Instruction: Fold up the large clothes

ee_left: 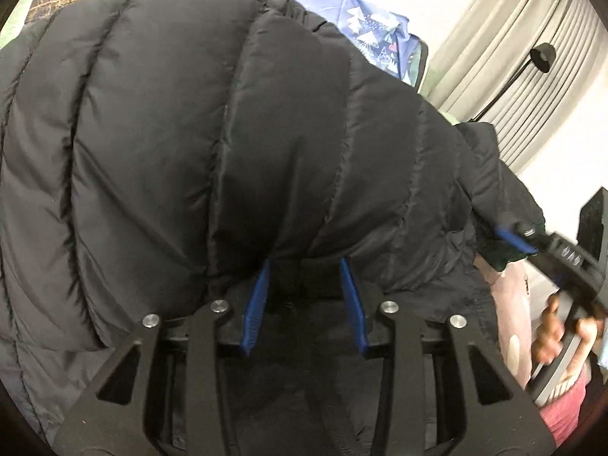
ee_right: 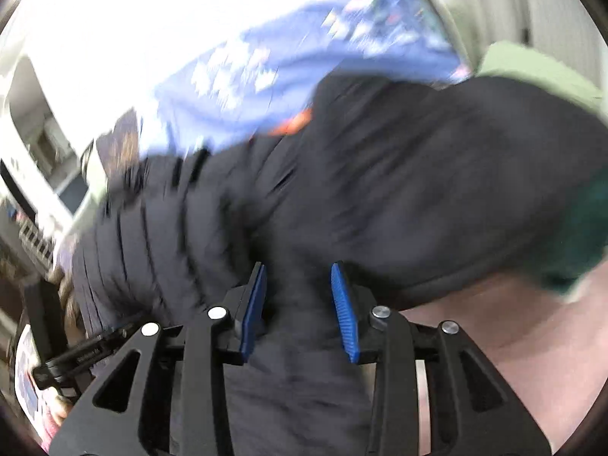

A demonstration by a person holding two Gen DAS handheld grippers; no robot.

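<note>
A black quilted puffer jacket (ee_left: pixel 212 144) fills the left wrist view and bulges over my left gripper (ee_left: pixel 304 266). Dark fabric sits between its blue pads (ee_left: pixel 260 304), which are closed on a fold; the tips are hidden under the bulge. At the right, my right gripper (ee_left: pixel 520 235) meets the sleeve end by a dark green cuff (ee_left: pixel 501 256), with a person's hand (ee_left: pixel 558 326) on its handle. The right wrist view is blurred: the jacket (ee_right: pixel 418 190) runs between the pads of the right gripper (ee_right: pixel 298 269), which grip it.
Blue patterned bedding (ee_left: pixel 364 19) lies behind the jacket, on a pale green sheet (ee_right: pixel 532 64). A grey curtain (ee_left: pixel 505 38) and a black lamp (ee_left: pixel 543 57) stand at the right. Shelves (ee_right: pixel 34 152) are at the far left. A pale pink surface (ee_right: pixel 513 349) lies below the jacket.
</note>
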